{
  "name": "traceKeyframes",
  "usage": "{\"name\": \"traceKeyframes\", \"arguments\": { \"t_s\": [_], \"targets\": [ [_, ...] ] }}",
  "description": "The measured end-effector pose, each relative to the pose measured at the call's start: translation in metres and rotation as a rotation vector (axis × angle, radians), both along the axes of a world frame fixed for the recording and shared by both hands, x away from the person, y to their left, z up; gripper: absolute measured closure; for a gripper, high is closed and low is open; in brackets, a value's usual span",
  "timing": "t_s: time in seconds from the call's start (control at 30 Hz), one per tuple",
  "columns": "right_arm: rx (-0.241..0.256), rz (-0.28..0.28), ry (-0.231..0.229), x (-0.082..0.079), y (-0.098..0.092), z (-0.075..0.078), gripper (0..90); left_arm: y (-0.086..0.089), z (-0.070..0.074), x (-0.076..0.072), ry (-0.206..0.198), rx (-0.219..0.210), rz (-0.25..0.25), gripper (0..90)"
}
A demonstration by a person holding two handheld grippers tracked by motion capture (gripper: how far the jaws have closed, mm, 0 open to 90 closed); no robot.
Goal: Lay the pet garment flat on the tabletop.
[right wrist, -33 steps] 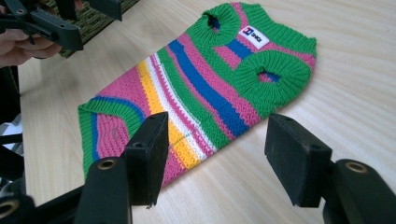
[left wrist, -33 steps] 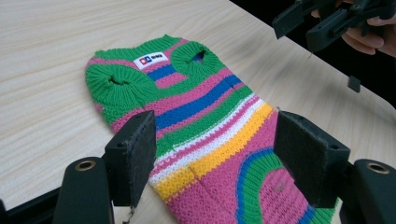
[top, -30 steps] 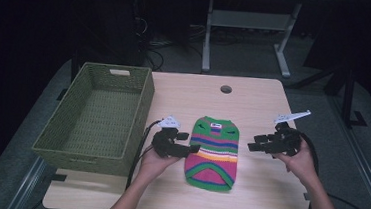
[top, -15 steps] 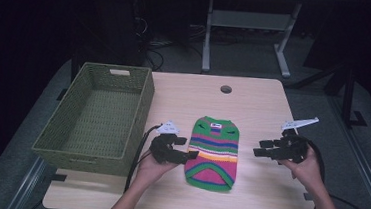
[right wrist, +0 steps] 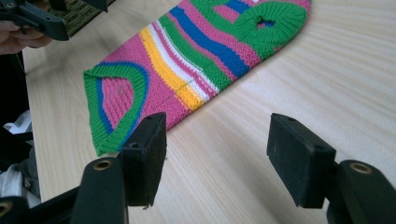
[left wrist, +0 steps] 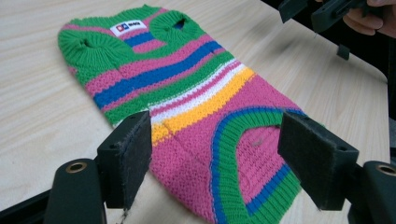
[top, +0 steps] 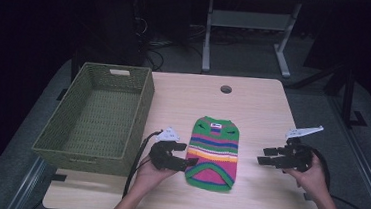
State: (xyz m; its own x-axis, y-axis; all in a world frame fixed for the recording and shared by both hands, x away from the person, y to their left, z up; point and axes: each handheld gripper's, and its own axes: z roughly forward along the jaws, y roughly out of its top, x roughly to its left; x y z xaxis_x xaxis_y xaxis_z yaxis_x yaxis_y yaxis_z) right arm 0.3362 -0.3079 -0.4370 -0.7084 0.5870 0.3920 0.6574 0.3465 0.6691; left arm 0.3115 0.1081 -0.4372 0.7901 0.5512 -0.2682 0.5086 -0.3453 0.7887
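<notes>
Nearest the table's front edge, the left gripper (top: 182, 157) sits low at the sweater's near left corner, jaws spread wide and empty, the hem lying between them in the left gripper view. Across from it the right gripper (top: 269, 157) hovers well off the sweater's right side, jaws likewise spread, nothing between them but bare wood in the right gripper view. Between the two lies the striped sweater (top: 214, 152), flat on the table (top: 263, 110), hem toward the person, collar and label pointing away. It's a small chunky knit, so I'd judge it light, soft and floppy: it will sag and fold the moment it's lifted, and won't slip much against those pads. The thick ribbed hem or the ribbed armholes look like the firmest places to pinch. Farther left stands the green woven basket (top: 138, 106), apparently empty, though its near inside wall is hidden. Whether the sweater's underside layer lies smooth can't be told, and the room beyond the table is too dark to read.
</notes>
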Motion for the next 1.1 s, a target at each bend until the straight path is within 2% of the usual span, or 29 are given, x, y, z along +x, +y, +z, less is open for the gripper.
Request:
{"name": "traceKeyframes", "arguments": {
  "t_s": [0.2, 0.27, 0.47, 1.1],
  "targets": [
    [-0.006, -0.008, 0.007, -0.010, -0.005, -0.002, 36.6, 0.003, -0.003, -0.005, 0.006, 0.010, -0.008, 25.2],
    [-0.003, -0.008, -0.007, -0.012, -0.006, -0.002, 36.6, 0.003, -0.005, -0.007, 0.011, 0.009, -0.004, 25.3],
    [-0.006, -0.013, 0.003, -0.020, -0.011, -0.008, 35.9, 0.006, -0.007, -0.014, -0.006, 0.021, -0.010, 25.2],
    [-0.018, -0.050, -0.005, -0.047, -0.026, -0.020, 33.8, 0.014, -0.014, -0.033, -0.005, 0.024, -0.019, 24.6]
  ]
}}
